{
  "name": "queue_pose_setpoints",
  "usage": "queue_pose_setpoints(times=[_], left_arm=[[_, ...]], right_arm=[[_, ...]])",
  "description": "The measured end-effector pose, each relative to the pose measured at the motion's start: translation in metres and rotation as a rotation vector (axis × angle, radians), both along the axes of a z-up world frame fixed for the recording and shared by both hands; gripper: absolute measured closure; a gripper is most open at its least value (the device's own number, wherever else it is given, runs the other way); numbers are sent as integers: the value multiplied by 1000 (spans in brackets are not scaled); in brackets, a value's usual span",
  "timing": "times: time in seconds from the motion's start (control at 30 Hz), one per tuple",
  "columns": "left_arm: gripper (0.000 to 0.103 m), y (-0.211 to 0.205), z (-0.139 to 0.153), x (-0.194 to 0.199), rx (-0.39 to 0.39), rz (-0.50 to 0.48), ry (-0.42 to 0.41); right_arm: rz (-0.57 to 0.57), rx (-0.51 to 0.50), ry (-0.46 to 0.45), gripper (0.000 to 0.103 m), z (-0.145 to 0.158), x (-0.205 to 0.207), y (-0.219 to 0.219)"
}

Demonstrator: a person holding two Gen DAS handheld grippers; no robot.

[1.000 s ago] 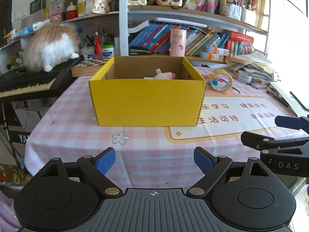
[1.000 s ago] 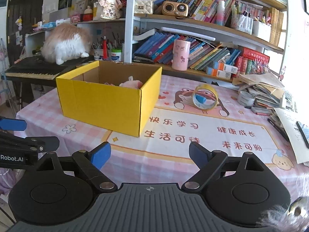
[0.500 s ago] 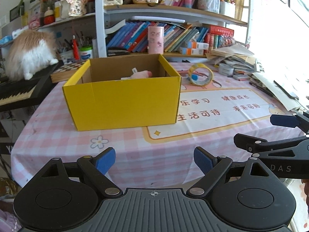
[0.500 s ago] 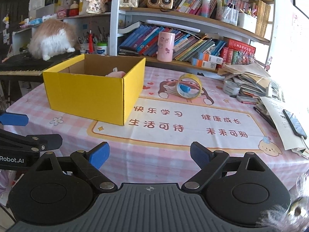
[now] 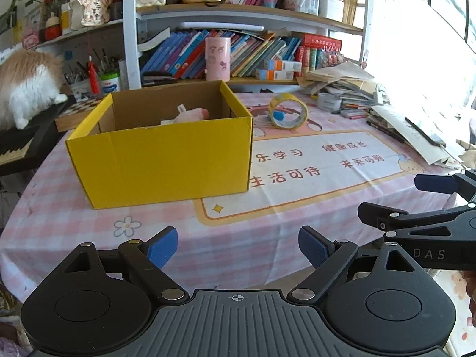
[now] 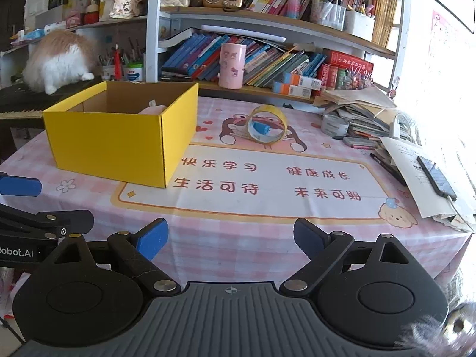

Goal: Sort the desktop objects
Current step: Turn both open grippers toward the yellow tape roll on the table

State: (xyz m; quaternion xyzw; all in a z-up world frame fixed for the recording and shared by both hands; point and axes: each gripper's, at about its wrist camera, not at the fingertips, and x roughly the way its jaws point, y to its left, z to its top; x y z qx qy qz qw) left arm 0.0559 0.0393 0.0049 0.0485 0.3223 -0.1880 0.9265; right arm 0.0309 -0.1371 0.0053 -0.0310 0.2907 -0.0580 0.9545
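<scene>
A yellow cardboard box (image 5: 166, 160) stands open on the pink checked tablecloth; it also shows in the right wrist view (image 6: 119, 145). A pink soft item (image 5: 192, 116) lies inside it. A roll of yellow tape (image 5: 288, 115) stands on edge behind the box to the right, seen too in the right wrist view (image 6: 267, 124). My left gripper (image 5: 238, 245) is open and empty, near the table's front edge. My right gripper (image 6: 230, 236) is open and empty, beside the left one.
A study mat with red characters (image 6: 267, 178) covers the table's middle. Stacked papers, pens and a phone (image 6: 435, 177) lie at the right. A bookshelf (image 6: 267, 59) with a pink cup (image 6: 232, 65) stands behind. A fluffy cat (image 6: 59, 59) sits on a keyboard at left.
Both grippers have shifted sideways along the table's front edge, so the box and tape sit further left in view. Both stay open and empty.
</scene>
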Motion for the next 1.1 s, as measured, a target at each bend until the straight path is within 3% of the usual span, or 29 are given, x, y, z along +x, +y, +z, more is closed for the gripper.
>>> queue_pose_setpoints(times=[0.5,1.1], left_arm=[[12,-31,-1,26,-10,-70,-6],[12,-90,2,81,3,-105,-35]], right_arm=[[-53,-27,-4,12,2,16,-25],[-70,-23,-11,12,0,67,-80]])
